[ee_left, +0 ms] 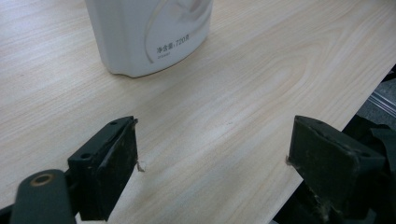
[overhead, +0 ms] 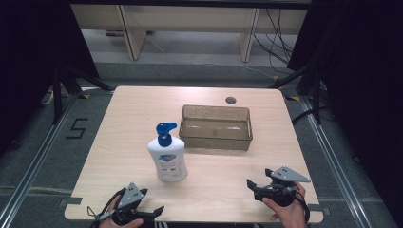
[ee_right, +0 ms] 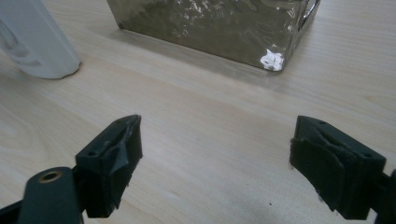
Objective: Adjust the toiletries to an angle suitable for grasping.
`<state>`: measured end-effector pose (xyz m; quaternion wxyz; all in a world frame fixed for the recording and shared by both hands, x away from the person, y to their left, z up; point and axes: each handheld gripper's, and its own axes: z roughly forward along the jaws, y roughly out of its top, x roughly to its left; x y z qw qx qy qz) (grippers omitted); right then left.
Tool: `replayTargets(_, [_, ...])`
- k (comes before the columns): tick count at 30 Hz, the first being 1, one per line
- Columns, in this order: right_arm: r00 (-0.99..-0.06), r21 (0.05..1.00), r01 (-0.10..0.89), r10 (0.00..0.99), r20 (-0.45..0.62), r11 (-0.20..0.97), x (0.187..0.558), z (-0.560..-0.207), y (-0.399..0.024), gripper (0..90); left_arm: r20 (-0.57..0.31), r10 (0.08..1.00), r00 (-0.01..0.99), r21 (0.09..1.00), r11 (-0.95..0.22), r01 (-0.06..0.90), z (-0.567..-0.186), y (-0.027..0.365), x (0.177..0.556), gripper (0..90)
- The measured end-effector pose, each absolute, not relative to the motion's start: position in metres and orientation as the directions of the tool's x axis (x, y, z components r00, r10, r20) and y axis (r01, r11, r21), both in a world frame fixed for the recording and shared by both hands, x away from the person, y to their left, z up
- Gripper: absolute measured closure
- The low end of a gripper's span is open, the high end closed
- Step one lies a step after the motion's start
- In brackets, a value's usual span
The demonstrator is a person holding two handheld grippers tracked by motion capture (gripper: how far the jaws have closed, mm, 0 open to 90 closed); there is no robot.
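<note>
While both grippers rest wide open and empty, the upright white plastic pump bottle with blue nozzle stands just ahead of the left gripper, farther from the right gripper.

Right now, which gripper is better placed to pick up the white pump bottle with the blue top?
Left. The left gripper sits nearer the white pump bottle with the blue top, jaws open toward its base. The right gripper, also open, faces mostly the brown translucent bin.
</note>
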<state>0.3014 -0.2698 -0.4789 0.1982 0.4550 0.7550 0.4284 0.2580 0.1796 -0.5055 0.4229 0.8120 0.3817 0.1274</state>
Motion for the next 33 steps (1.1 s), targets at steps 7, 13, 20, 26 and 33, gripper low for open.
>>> replayTargets(7, [-0.519,0.856,0.48,0.849,0.101,0.191,0.302,-0.469,-0.264,19.3,-0.122,0.728,0.675,0.788,-0.343,0.512,-0.506,0.178,0.257,15.0])
replayTargets(13, [-0.526,0.872,0.466,0.838,0.141,0.146,0.302,-0.461,-0.256,20.1,-0.129,0.736,0.665,0.789,-0.33,0.519,-0.505,0.177,0.255,15.0])
replayTargets(20, [-0.569,0.889,0.419,0.816,0.101,0.182,0.308,-0.451,-0.245,21.6,-0.118,0.731,0.672,0.779,-0.351,0.519,-0.504,0.177,0.254,15.0])
replayTargets(26, [-0.588,0.898,0.398,0.804,0.093,0.187,0.312,-0.444,-0.235,22.2,-0.112,0.727,0.678,0.776,-0.362,0.516,-0.503,0.18,0.255,15.1])
replayTargets(33, [-0.618,0.906,0.369,0.783,0.073,0.206,0.319,-0.439,-0.225,22.6,-0.132,0.738,0.662,0.787,-0.327,0.522,-0.504,0.178,0.254,15.0])
